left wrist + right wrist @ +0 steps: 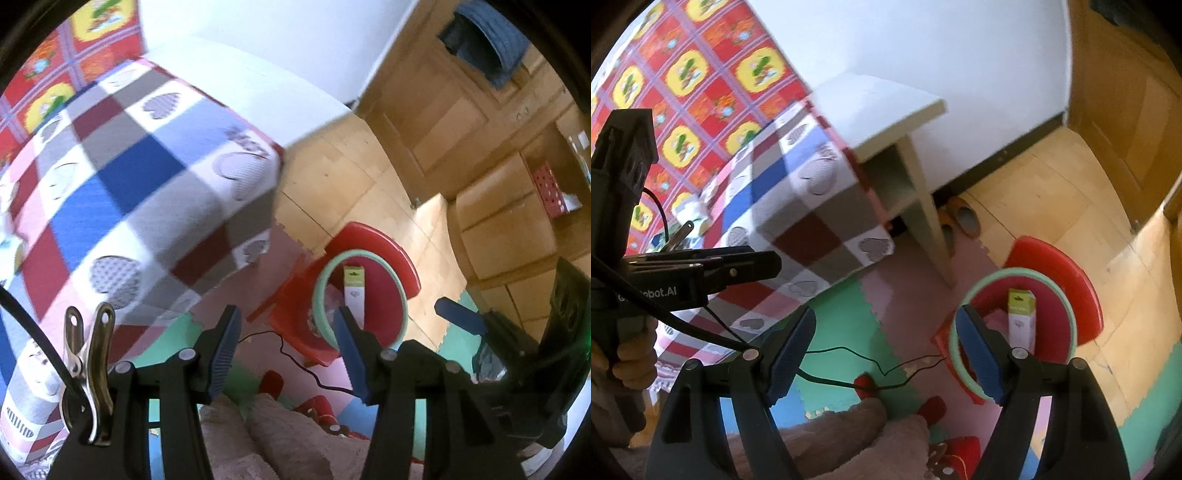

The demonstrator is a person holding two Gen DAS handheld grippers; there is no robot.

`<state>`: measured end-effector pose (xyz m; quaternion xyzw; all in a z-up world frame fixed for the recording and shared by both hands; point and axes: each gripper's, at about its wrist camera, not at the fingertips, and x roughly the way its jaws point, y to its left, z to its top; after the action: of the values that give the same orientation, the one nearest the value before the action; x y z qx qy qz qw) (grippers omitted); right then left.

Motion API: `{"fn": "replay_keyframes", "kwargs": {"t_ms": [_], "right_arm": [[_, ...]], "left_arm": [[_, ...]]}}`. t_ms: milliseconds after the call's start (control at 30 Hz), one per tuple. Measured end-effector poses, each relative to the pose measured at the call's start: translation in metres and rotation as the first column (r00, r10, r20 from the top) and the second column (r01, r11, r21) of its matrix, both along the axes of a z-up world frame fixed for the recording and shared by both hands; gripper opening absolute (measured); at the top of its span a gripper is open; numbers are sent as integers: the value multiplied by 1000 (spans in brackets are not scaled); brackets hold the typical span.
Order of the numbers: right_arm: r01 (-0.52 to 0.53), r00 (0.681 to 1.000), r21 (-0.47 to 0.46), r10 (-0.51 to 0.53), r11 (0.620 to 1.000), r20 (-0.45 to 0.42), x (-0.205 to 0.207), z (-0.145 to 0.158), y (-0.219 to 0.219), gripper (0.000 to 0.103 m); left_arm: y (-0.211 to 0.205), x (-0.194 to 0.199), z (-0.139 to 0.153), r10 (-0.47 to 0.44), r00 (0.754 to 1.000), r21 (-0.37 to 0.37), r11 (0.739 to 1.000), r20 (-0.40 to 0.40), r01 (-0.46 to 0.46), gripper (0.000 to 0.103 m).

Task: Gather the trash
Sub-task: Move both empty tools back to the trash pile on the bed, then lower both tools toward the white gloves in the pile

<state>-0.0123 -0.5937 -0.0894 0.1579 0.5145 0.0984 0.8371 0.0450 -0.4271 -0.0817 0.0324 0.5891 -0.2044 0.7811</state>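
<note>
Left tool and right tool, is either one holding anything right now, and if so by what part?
Nothing is held. The left tool and the right tool are both open with nothing between their fingers. The carton stands in the bin, untouched.

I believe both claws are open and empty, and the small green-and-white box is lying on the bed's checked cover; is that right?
Not quite. The box is not on the checked cover; it stands inside the green-rimmed red bin on the floor, as the right wrist view shows. The left claw and right claw are indeed open and empty.
</note>
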Motion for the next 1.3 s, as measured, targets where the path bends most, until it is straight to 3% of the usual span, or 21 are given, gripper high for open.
{"fn": "replay_keyframes", "kwargs": {"t_ms": [500,900,1300], "right_arm": [[-214,973,-22,215,977,81,47,45,102,80],[-335,937,-40,337,941,92,83,54,188,80],[-399,910,-52,402,916,102,119,52,272,80]], "left_arm": [[123,22,45,201,975,-9,980,93,-201,54],[226,37,54,355,929,-27,935,102,-354,54],[314,55,60,420,900,-29,907,116,-420,54]]}}
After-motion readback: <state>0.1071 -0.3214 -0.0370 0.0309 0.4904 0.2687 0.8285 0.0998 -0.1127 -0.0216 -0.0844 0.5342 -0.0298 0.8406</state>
